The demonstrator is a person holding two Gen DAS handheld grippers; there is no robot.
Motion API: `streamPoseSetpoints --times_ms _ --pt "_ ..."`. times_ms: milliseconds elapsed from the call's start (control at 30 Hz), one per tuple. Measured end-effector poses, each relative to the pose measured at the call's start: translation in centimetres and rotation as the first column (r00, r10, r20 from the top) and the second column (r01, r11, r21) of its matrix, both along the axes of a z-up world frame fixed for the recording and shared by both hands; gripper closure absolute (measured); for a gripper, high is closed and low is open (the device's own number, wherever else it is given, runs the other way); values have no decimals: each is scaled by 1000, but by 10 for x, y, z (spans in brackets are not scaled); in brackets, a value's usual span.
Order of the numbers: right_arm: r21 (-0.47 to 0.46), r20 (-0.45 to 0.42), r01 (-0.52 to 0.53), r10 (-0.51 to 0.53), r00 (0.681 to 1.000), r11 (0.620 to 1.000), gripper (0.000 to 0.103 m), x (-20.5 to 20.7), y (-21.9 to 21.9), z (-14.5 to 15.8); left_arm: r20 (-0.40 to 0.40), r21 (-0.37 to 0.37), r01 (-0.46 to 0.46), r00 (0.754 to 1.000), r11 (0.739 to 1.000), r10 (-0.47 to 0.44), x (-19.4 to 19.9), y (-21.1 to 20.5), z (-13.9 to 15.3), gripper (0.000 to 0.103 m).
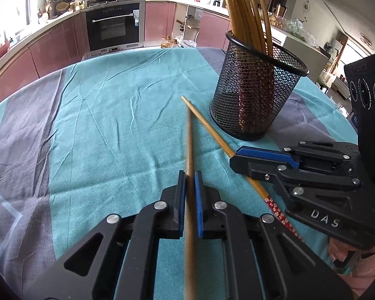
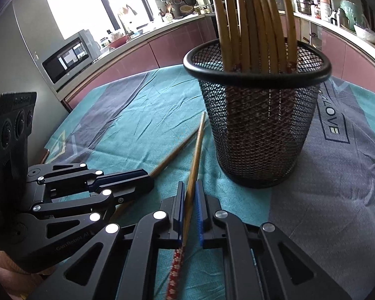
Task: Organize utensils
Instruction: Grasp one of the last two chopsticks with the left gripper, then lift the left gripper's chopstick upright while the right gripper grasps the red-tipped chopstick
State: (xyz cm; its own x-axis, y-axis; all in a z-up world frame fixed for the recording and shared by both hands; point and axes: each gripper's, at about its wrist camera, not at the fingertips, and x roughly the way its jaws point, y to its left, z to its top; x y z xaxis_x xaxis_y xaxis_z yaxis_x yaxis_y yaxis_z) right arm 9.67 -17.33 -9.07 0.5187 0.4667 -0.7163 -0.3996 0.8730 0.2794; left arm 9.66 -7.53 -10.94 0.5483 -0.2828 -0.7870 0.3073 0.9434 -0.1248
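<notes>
A black mesh cup [image 1: 255,92] stands on the teal cloth and holds several bamboo chopsticks [image 1: 245,12]; it also shows in the right wrist view [image 2: 260,125]. My left gripper [image 1: 190,175] is shut on a plain bamboo chopstick [image 1: 189,150] that points forward. My right gripper [image 2: 189,187] is shut on a second chopstick [image 2: 196,155] with a red patterned handle end [image 2: 176,270]. The two sticks cross just left of the cup. In the left wrist view the right gripper [image 1: 233,160] sits to the right; in the right wrist view the left gripper [image 2: 150,180] sits to the left.
The table is covered by a teal and grey cloth [image 1: 100,115] with "LOVE" printed on it [image 2: 330,122]. Kitchen counters, an oven [image 1: 112,25] and a microwave [image 2: 70,55] stand behind the table.
</notes>
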Motion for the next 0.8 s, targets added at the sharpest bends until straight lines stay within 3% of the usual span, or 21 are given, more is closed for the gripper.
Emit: streamPoseSetpoints --times_ms 800 --pt "80 84 -26 19 996 996 97 -24 -15 35 58 -77 -8 998 997 13 -26 21 32 95"
